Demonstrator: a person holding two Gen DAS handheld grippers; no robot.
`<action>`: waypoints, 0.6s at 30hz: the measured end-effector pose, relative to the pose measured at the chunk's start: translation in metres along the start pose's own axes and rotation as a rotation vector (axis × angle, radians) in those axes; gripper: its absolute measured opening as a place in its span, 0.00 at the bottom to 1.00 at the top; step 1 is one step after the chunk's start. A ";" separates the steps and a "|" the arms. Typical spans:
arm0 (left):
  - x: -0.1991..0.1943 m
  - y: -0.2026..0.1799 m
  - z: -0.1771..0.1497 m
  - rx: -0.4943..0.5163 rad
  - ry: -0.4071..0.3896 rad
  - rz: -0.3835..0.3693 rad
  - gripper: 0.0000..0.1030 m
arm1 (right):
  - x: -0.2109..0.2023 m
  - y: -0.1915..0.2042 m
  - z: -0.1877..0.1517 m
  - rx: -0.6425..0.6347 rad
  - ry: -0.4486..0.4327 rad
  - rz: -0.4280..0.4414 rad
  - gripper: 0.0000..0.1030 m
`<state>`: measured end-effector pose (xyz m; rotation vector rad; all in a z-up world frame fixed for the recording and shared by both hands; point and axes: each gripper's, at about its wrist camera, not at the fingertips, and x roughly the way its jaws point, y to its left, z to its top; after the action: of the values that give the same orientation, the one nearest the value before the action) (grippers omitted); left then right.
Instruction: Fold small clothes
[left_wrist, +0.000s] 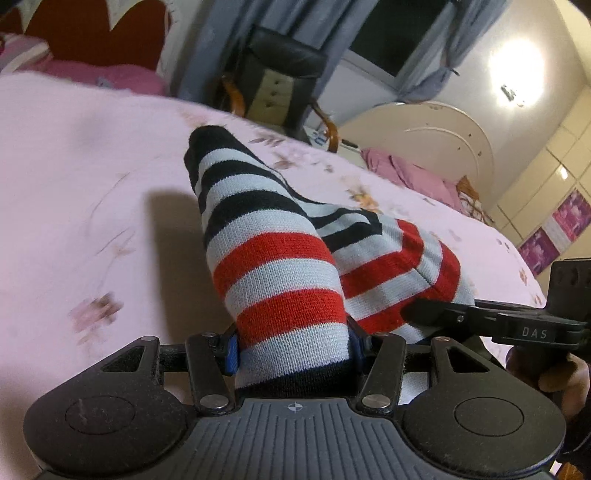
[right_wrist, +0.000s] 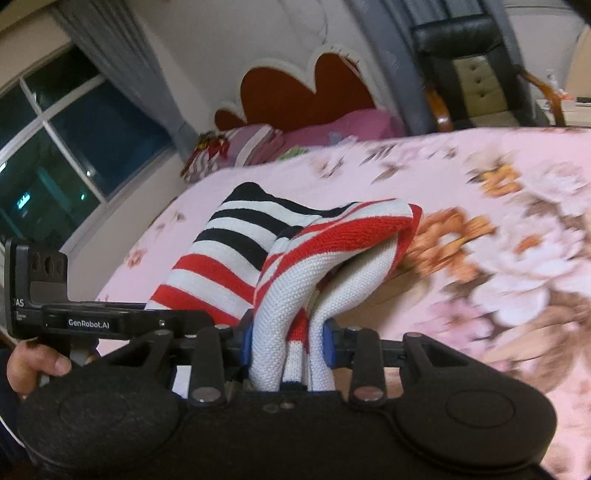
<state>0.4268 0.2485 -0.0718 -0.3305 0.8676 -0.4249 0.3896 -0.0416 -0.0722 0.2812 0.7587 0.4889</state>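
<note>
Both grippers, left gripper (left_wrist: 293, 349) and right gripper (right_wrist: 290, 341), clench the striped garment (left_wrist: 273, 266) over the bedspread (left_wrist: 85, 166).

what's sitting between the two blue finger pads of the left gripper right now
The cuff end of the striped sock sits there, pinched by the left gripper; the left wrist view shows it. The right gripper pinches bunched fabric of the same sock.

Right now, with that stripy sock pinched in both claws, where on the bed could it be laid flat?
The striped sock hangs between the left gripper and right gripper. Bare bedspread lies left of it, toward the pink pillows. It is crowded near the purple heap by the footboard.
</note>
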 end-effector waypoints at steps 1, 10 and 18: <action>0.001 0.007 -0.004 -0.006 -0.003 -0.009 0.52 | 0.005 0.003 -0.002 0.001 0.003 -0.001 0.33; 0.041 0.049 -0.024 -0.089 -0.011 -0.081 0.62 | 0.032 -0.030 -0.041 0.158 0.025 -0.065 0.36; -0.002 0.036 -0.023 0.007 -0.116 0.034 0.73 | 0.001 -0.022 -0.042 0.179 -0.070 -0.166 0.50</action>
<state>0.4151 0.2783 -0.1001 -0.3300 0.7575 -0.3737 0.3675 -0.0563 -0.1110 0.3970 0.7513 0.2533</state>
